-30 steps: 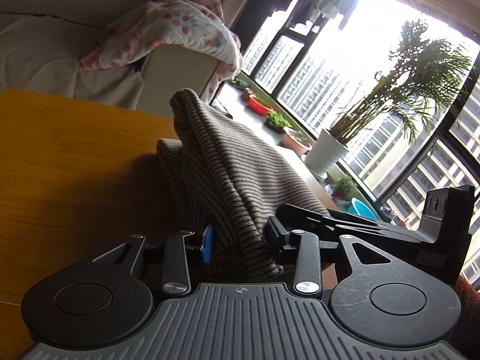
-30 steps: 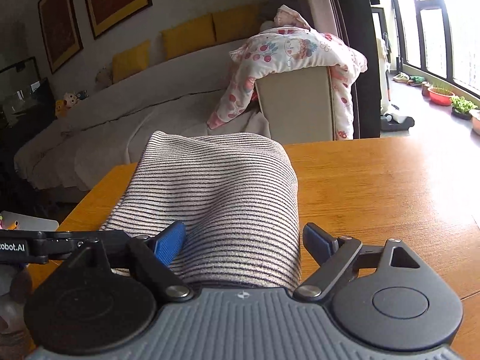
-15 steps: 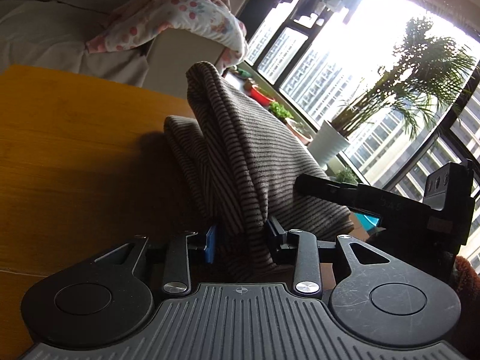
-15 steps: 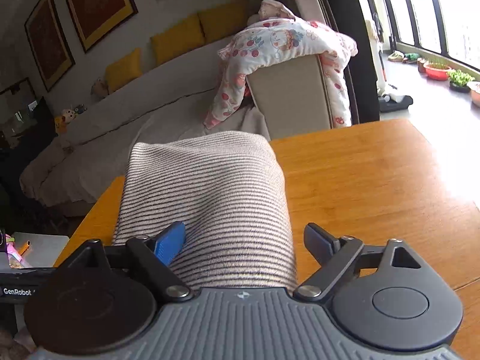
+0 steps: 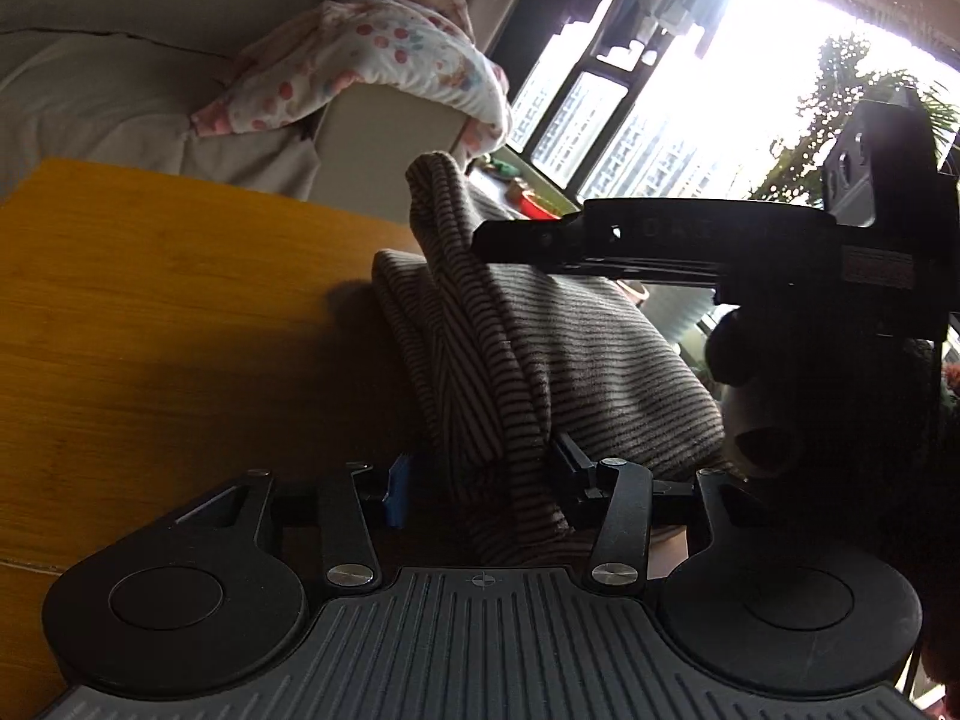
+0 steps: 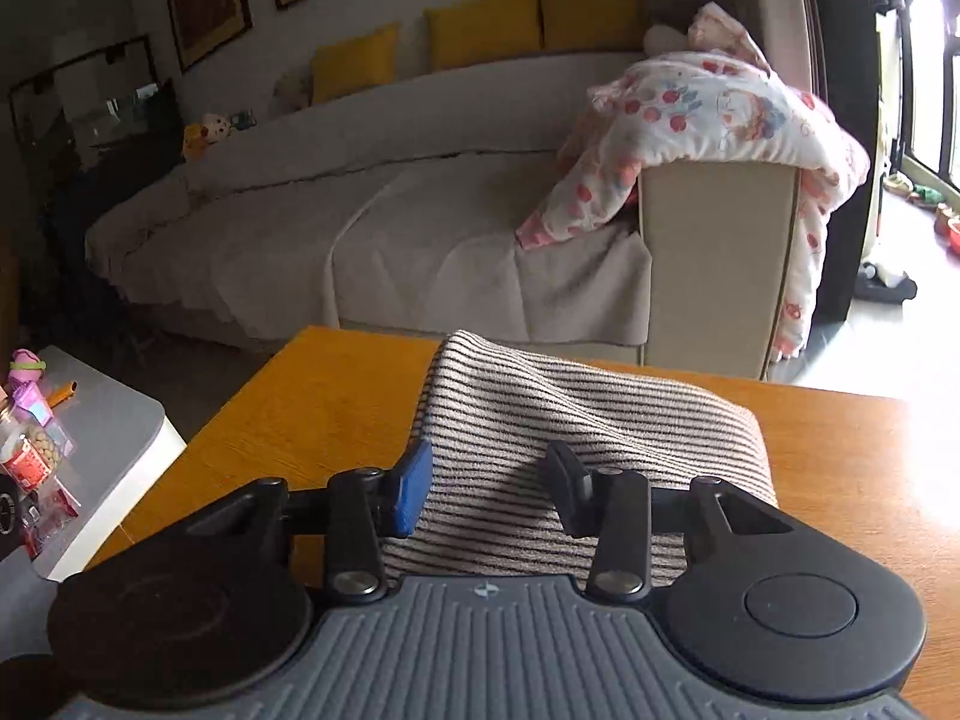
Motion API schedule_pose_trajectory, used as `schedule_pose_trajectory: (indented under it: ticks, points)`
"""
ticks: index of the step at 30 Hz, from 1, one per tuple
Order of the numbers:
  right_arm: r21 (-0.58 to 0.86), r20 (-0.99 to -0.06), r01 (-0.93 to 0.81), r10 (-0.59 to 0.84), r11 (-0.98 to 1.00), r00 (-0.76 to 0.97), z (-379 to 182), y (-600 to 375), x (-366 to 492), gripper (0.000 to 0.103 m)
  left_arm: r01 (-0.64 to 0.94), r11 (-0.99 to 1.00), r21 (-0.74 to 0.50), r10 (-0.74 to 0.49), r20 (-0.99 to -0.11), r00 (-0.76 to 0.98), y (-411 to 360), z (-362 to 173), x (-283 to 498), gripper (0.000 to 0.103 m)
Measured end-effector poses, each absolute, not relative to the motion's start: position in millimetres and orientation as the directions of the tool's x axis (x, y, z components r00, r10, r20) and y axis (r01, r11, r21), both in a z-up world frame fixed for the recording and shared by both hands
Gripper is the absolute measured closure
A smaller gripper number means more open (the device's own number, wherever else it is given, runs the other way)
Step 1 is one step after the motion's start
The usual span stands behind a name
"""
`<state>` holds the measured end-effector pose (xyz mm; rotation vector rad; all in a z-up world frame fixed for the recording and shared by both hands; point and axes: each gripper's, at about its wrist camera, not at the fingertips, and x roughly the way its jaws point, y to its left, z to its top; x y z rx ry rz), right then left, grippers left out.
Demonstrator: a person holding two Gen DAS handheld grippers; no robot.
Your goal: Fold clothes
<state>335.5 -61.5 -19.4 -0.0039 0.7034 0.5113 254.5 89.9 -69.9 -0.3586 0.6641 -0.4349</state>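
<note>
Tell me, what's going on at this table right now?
A person with a handheld gripper in each hand is folding a striped garment on a wooden table. The left gripper is pinching a raised fold of it, bunched up between its fingers. The right gripper is at the near edge of the cloth, fingers set on either side of a ridge. A sofa with a floral blanket sits beyond.

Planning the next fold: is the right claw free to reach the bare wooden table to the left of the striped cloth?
Probably not yet. The right claw looks shut on the grey striped knit cloth, so it would have to let go first. The orange wooden table beside it lies bare.
</note>
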Motion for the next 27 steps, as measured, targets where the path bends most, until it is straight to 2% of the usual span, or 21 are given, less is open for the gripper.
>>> schedule_pose_trajectory:
  ticks: [2,6,8,9,10,12,14,17,18,24,27]
  points:
    - [0.139,-0.627,-0.436,0.420,0.889,0.656,-33,-54,345,0.060,0.265,0.855,-0.446,-0.485,-0.509,0.711,92,-69,255,0.052]
    - [0.168,-0.591,-0.427,0.437,0.889,0.678,-20,-70,328,0.058,0.269,0.847,-0.458,-0.497,-0.505,0.706,92,-73,254,0.050]
    - [0.163,-0.547,-0.421,0.436,0.892,0.714,-12,-88,304,0.040,0.270,0.845,-0.462,-0.500,-0.503,0.705,93,-73,255,0.050]
    - [0.165,-0.521,-0.411,0.433,0.897,0.735,-10,-100,290,0.022,0.270,0.842,-0.468,-0.504,-0.501,0.703,94,-74,256,0.050]
    - [0.167,-0.495,-0.401,0.428,0.901,0.756,-8,-112,276,0.016,0.269,0.839,-0.474,-0.508,-0.500,0.702,95,-74,256,0.049]
    - [0.191,-0.502,-0.358,0.404,0.914,0.764,-15,-135,261,0.016,0.267,0.835,-0.482,-0.512,-0.499,0.699,96,-75,257,0.049]
    - [0.255,-0.548,-0.298,0.391,0.920,0.740,-30,-156,255,0.016,0.267,0.835,-0.481,-0.511,-0.499,0.700,96,-75,257,0.048]
    - [0.434,-0.590,-0.215,0.456,0.875,0.667,-57,-177,257,0.019,0.268,0.837,-0.478,-0.509,-0.499,0.701,95,-76,258,0.047]
    - [0.428,-0.589,-0.218,0.453,0.877,0.669,-57,-177,256,0.038,0.265,0.837,-0.478,-0.507,-0.499,0.703,96,-76,258,0.047]
    - [0.364,-0.589,-0.244,0.425,0.899,0.688,-58,-171,251,0.045,0.245,0.831,-0.499,-0.507,-0.499,0.702,101,-77,260,0.044]
    - [0.331,-0.588,-0.256,0.410,0.908,0.697,-59,-168,248,0.045,0.256,0.833,-0.490,-0.508,-0.497,0.704,99,-71,258,0.044]
